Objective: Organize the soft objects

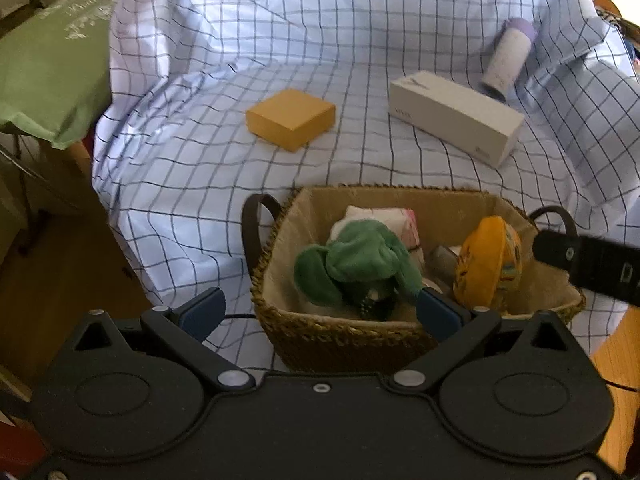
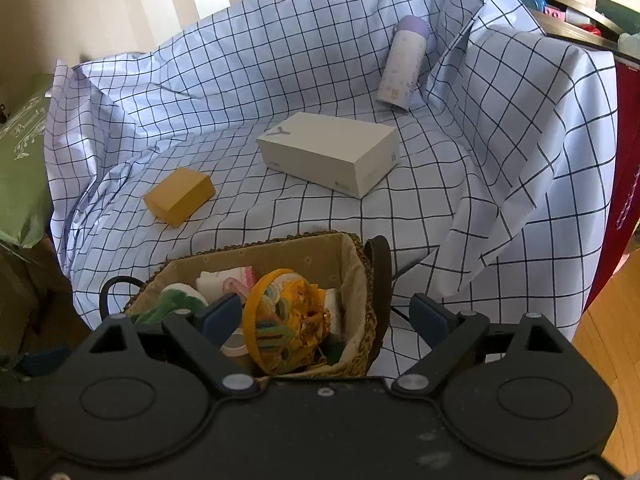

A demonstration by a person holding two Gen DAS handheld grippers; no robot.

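Spread over the tabletop, rumpled and bunched high at the back and right: a pale blue checked cloth (image 1: 360, 32) (image 2: 500, 128). At the near edge of it, a woven basket (image 1: 340, 336) (image 2: 360, 344) with a beige liner and dark loop handles. Packed inside, on the left, a green plush toy (image 1: 356, 260) (image 2: 176, 300) lying on its side; on the right, a round orange patterned pouch (image 1: 490, 268) (image 2: 288, 320) standing on edge; behind them, against the far wall, a folded white-and-pink cloth (image 1: 384, 216) (image 2: 226, 278). Beyond the basket, well apart on the cloth: a long white box (image 1: 456, 116) (image 2: 328, 152) lying flat, a flat mustard-yellow box (image 1: 290, 118) (image 2: 178, 196) to its left, and a lilac-capped white bottle (image 1: 506, 60) (image 2: 404, 64) on its side, propped against a fold at the back right. Off the left edge, a green cushion (image 1: 48, 60) (image 2: 20, 184) with white lettering.

Left gripper (image 1: 318, 314) hanging at the basket's near rim, fingers spread wide, holding nothing; the right blue pad inside the basket just beside the plush, contact too close to call. Right gripper (image 2: 326, 320) above the basket's right end, fingers likewise wide apart and empty, the left pad near the pouch, the right one outside the basket over the cloth.
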